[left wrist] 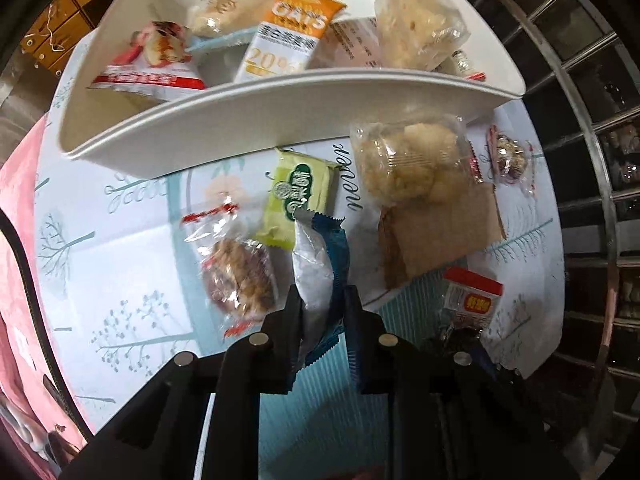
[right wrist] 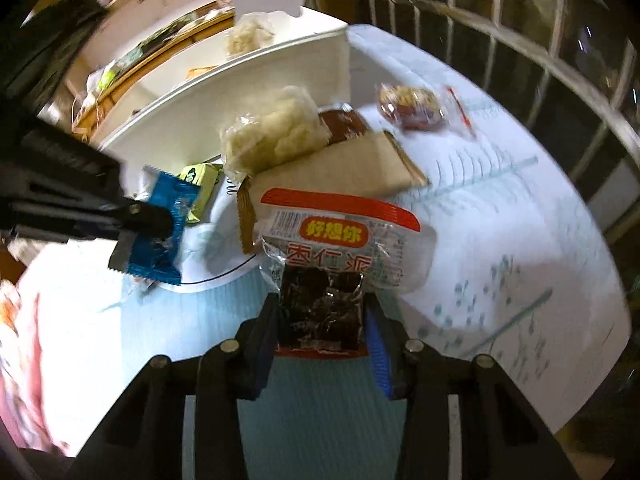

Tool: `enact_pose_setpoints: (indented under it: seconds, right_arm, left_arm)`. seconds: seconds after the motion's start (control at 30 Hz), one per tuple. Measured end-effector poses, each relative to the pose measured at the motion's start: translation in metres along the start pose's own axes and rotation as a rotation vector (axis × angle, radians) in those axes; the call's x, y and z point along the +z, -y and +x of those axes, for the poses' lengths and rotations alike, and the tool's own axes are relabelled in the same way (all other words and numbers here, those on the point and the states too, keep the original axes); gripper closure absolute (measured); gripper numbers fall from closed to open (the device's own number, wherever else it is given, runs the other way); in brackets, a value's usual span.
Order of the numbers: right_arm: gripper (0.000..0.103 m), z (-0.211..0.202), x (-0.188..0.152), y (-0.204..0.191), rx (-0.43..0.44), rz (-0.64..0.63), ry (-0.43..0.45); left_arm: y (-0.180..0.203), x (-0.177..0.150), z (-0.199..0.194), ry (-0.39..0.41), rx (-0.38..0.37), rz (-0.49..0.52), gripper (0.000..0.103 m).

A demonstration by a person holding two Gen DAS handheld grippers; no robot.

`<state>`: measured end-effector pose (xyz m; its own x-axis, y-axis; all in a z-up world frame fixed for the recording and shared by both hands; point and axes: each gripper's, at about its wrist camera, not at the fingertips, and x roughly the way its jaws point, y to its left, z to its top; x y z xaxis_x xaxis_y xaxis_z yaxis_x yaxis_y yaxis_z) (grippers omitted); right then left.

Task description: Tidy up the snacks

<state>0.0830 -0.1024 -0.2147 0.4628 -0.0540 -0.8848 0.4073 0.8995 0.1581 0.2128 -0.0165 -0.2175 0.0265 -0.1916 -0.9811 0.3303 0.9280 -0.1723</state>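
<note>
My left gripper (left wrist: 322, 294) is shut on a blue and silver snack packet (left wrist: 318, 268), held off the table in front of the white bin (left wrist: 280, 112). From the right wrist view that gripper (right wrist: 160, 220) comes in from the left with the blue packet (right wrist: 160, 240) hanging in it. My right gripper (right wrist: 322, 300) points down at a red and white packet of dark dates (right wrist: 332, 276). Its pads press the dark lower end from both sides. The white bin (right wrist: 240, 92) holds an orange oats packet (left wrist: 288, 36) and several other snacks.
Loose on the patterned tablecloth (left wrist: 120, 248) lie a green packet (left wrist: 298, 196), a nut cluster packet (left wrist: 240, 276), a puffed rice bag (left wrist: 412, 164), a brown packet (left wrist: 440, 236) and a round snack (left wrist: 510, 158). A metal window grille (right wrist: 520, 48) stands behind the table.
</note>
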Motion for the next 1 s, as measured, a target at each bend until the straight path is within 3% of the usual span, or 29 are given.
enact_pose_setpoints:
  seconds: [0.3, 0.57, 1.0]
  right_arm:
    - [0.062, -0.007, -0.003, 0.01, 0.051, 0.194, -0.085]
    - [0.063, -0.022, 0.029, 0.0, 0.087, 0.249, -0.097]
    - [0.062, -0.043, 0.102, -0.055, 0.193, 0.186, -0.005]
  left_arm:
    - [-0.029, -0.02, -0.042, -0.001, -0.043, 0.025, 0.085]
    - [-0.057, -0.027, -0.092, 0.002, -0.097, 0.101, 0.085]
    - [-0.087, 0.028, -0.157, 0.118, -0.104, 0.155, 0.085]
